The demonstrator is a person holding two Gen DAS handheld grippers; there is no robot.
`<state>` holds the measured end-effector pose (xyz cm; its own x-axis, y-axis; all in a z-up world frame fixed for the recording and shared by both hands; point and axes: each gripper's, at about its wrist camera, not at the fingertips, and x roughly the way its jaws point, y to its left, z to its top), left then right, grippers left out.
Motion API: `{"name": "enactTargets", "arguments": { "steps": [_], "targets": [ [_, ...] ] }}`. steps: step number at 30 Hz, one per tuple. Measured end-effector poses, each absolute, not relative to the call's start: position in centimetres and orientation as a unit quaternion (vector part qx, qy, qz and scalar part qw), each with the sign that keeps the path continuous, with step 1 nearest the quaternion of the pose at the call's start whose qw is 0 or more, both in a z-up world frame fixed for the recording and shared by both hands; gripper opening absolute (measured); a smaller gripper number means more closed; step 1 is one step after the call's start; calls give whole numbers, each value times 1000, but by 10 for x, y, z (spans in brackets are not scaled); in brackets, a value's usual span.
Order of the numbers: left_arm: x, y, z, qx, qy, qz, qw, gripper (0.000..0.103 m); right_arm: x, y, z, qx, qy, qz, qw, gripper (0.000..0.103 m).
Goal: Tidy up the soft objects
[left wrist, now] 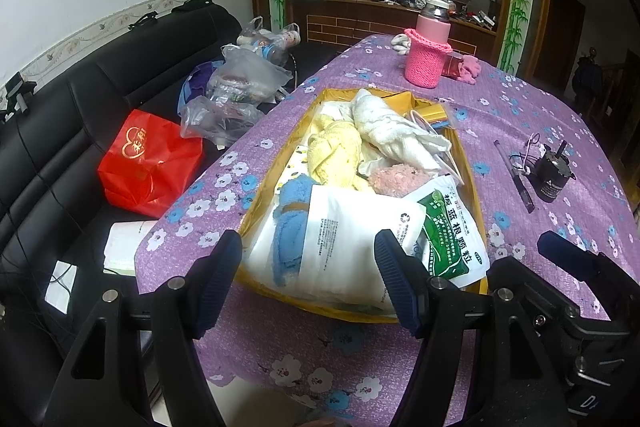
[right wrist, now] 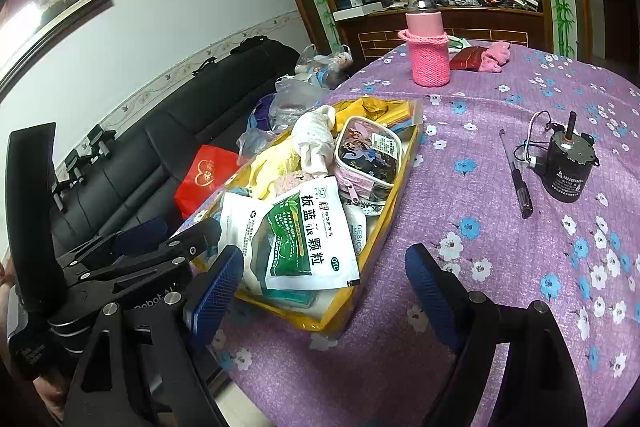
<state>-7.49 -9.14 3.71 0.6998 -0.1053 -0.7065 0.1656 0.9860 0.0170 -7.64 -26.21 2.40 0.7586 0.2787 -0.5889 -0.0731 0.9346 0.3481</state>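
Observation:
A yellow box (left wrist: 478, 203) on the purple flowered table holds soft things: a white towel (left wrist: 394, 129), a yellow cloth (left wrist: 336, 151), a blue cloth (left wrist: 290, 227), a pink fluffy piece (left wrist: 396, 179), white plastic bags (left wrist: 352, 239) and a green medicine packet (left wrist: 450, 235). The box also shows in the right wrist view (right wrist: 384, 227), with the packet (right wrist: 308, 239) and a pink pencil pouch (right wrist: 370, 155). My left gripper (left wrist: 308, 279) is open and empty above the box's near end. My right gripper (right wrist: 324, 287) is open and empty just right of it.
A pink bottle in a knitted sleeve (left wrist: 428, 47), pink gloves (left wrist: 470, 69), a pen (left wrist: 514, 171) and a black motor (left wrist: 552, 175) stand on the table. A black sofa (left wrist: 80, 115) on the left carries a red bag (left wrist: 148, 163) and plastic bags (left wrist: 236, 87).

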Motion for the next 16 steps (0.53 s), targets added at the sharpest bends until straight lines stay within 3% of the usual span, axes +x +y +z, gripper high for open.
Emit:
{"name": "enactTargets", "arguments": {
  "steps": [16],
  "targets": [
    [-76,-80,43,7,358,-77,931,68,-76,-260,23,151,335,95,925,84]
  ]
}}
